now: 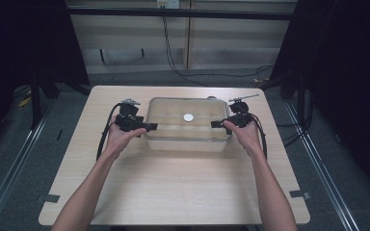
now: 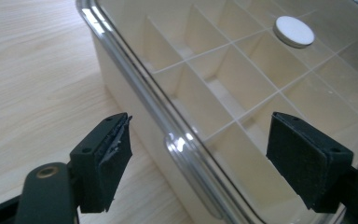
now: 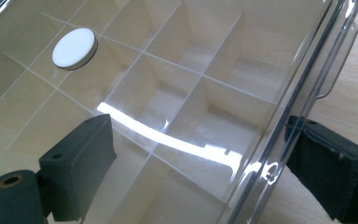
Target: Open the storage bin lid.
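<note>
A clear plastic box point(image 1: 188, 144) with a lid and several cream compartments stands at the table's middle back. A white disc point(image 1: 188, 117) lies on the lid's centre. My left gripper point(image 1: 150, 126) is at the box's left end. In the left gripper view, the left gripper point(image 2: 200, 149) is open and straddles the lid's rim, one pad over the table and one over the box point(image 2: 242, 79), with the disc point(image 2: 293, 31) beyond. My right gripper point(image 1: 215, 124) is at the box's right end. In the right gripper view, the right gripper point(image 3: 200, 154) is likewise open across the rim of the box point(image 3: 205, 56), with the disc point(image 3: 74, 48) to the upper left.
The pale wooden table point(image 1: 173, 187) has bare room in front of the box and at both sides. Both forearms reach in from the bottom edge. Cables point(image 1: 173, 57) run along the floor behind the table, and dark curtains hang at left and right.
</note>
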Motion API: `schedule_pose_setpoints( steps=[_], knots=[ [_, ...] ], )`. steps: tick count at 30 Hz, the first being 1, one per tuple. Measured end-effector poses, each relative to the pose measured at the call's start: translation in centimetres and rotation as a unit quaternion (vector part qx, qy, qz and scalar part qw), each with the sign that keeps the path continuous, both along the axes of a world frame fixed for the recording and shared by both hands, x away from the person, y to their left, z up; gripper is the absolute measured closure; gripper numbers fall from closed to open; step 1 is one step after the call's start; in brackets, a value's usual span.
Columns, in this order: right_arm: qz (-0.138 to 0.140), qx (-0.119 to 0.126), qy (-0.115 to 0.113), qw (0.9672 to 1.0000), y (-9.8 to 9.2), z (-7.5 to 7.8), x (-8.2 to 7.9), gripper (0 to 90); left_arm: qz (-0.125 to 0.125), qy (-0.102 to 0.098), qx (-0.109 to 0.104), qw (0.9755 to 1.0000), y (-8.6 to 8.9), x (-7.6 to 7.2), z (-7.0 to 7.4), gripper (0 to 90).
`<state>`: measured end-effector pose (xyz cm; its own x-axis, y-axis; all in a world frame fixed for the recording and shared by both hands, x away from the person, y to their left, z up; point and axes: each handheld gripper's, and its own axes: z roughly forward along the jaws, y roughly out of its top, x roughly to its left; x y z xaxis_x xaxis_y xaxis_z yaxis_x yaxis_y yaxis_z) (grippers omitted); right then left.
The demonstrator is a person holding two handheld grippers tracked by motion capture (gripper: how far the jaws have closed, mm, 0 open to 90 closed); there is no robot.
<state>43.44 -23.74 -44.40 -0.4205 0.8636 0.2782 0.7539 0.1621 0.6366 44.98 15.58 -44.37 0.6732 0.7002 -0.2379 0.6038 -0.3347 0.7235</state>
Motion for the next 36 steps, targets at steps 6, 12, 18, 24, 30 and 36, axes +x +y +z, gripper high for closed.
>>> schedule_pose_setpoints(
  steps=[6,12,18,24,30,36],
  knots=[
    [-0.011,0.012,-0.007,0.9998,0.1,-0.4,0.3,8.0,-0.008,0.002,-0.003,1.0000,-0.7,0.3,-0.2,19.6],
    [-0.022,0.011,-0.010,0.9997,0.5,-0.5,0.4,6.5,-0.011,0.011,0.011,0.9998,-1.1,0.8,-0.1,15.0],
    [-0.022,0.015,-0.006,0.9996,0.4,-0.5,0.3,6.9,-0.022,0.029,-0.008,0.9993,-0.8,1.2,-0.4,16.8],
    [-0.021,0.013,-0.007,0.9997,0.4,-0.5,0.3,5.8,-0.021,0.027,-0.008,0.9994,-0.8,1.3,-0.4,18.3],
    [-0.028,0.010,-0.013,0.9995,0.6,-0.6,0.5,5.7,-0.018,0.032,-0.017,0.9992,-1.0,1.5,-0.6,17.1],
    [-0.044,0.012,-0.022,0.9987,0.9,-0.8,0.7,5.7,-0.005,0.029,-0.018,0.9994,-1.2,1.6,-0.6,16.7]
  ],
)
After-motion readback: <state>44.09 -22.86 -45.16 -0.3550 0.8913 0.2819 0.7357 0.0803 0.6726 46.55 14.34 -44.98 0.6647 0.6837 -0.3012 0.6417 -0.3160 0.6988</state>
